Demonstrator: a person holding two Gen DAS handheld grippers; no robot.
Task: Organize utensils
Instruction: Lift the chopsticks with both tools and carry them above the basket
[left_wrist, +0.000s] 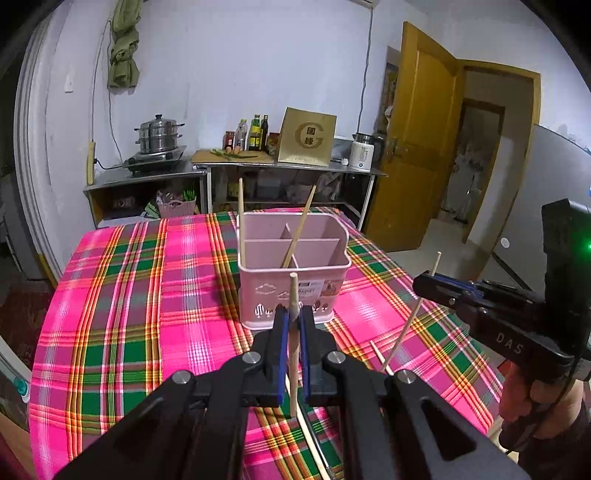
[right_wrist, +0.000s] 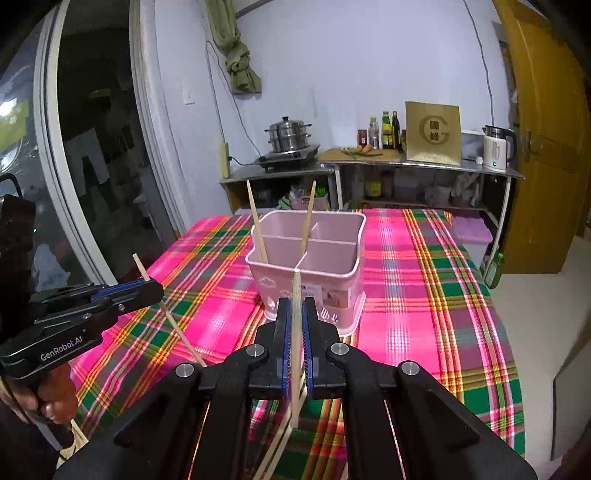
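A pink plastic utensil holder with dividers inside (left_wrist: 293, 266) stands in the middle of the worktop, on a bright pink, green and orange checked cloth (left_wrist: 147, 295). Two thin wooden chopsticks (left_wrist: 241, 218) already stand in it, one upright at its 9 o'clock side and one leaning toward 1 o'clock. The left gripper (left_wrist: 291, 314) is clamped on another pale wooden chopstick (left_wrist: 293, 343), which stands nearly upright at the holder's 6 o'clock side, above the cloth. The right gripper (right_wrist: 295, 306) is pressed shut on its own pale wooden chopstick (right_wrist: 295, 332), also nearly upright and in front of the holder. In the left wrist view the right gripper sits at 3 o'clock, and its stick slants down toward the cloth. More loose chopsticks (right_wrist: 280, 446) lie flat on the cloth under the grippers at 6 o'clock. Far behind, at 12 o'clock, a metal shelf counter (left_wrist: 147, 177) carries a shiny steel steamer pot (left_wrist: 159, 134), some sauce bottles (left_wrist: 255, 133), a gold square box (left_wrist: 306, 136) and a white kettle (left_wrist: 364, 151). A yellow wooden door (left_wrist: 417, 140) stands open at 2 o'clock.
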